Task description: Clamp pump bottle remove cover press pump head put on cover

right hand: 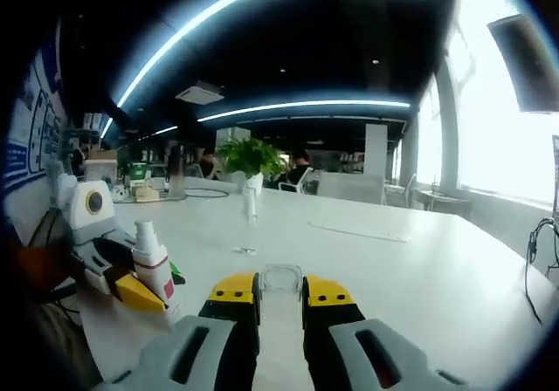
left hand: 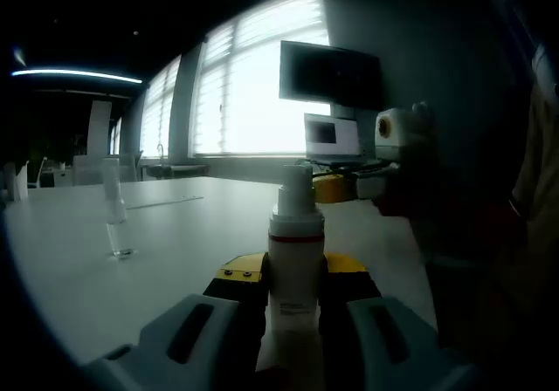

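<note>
**Holding the bottle and its clear cap**

Gripping the pump bottle with my left gripper, I keep it standing straight up between the yellow pads. Its long side points up, and the white pump head at the top is bare. The jaws are closed snug on the bottle's body.

My right gripper is closed on the clear cover. The cover sits between its yellow tips, above the white table.

From my right gripper, the bottle stands off to the left and a little ahead, well apart from the cover. So the right gripper is the one free to reach the pump head, I think. To press it, I would need to come over the top and push straight down along the bottle.

The left gripper view shows the bottle up close, with the right gripper behind it. The right gripper view shows the whole left gripper from the side. It also shows a small clear glass on the table and a green plant farther back.
</note>
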Motion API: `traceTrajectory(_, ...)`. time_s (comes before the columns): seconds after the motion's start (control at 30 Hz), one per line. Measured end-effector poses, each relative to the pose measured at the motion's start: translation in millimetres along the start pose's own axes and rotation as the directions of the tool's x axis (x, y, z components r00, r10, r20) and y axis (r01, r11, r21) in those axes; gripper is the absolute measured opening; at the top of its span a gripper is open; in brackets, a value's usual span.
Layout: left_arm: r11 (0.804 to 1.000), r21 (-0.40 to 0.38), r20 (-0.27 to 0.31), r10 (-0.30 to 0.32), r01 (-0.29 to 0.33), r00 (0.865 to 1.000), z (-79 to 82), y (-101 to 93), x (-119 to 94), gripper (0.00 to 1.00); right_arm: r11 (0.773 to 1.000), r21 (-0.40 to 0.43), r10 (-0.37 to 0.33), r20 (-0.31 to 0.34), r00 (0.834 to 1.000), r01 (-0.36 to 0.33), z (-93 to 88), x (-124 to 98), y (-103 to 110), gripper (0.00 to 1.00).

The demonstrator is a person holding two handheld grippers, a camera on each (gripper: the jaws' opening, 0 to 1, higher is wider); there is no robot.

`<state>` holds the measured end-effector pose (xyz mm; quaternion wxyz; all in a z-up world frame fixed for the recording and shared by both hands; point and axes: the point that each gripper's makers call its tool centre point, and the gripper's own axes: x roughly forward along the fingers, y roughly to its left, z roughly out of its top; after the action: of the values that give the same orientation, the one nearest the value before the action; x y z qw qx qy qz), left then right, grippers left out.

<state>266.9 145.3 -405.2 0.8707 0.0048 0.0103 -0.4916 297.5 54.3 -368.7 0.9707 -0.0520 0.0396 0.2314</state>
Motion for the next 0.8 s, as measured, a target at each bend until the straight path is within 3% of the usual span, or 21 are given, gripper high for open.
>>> traceTrajectory(0.8,1.000,-0.001,0.000,-0.001,0.001,1.000,-0.2,1.0,0.3,0.13,0.999,-0.012,0.043,0.103,0.994,-0.042,46.9,-10.1,21.6,0.14)
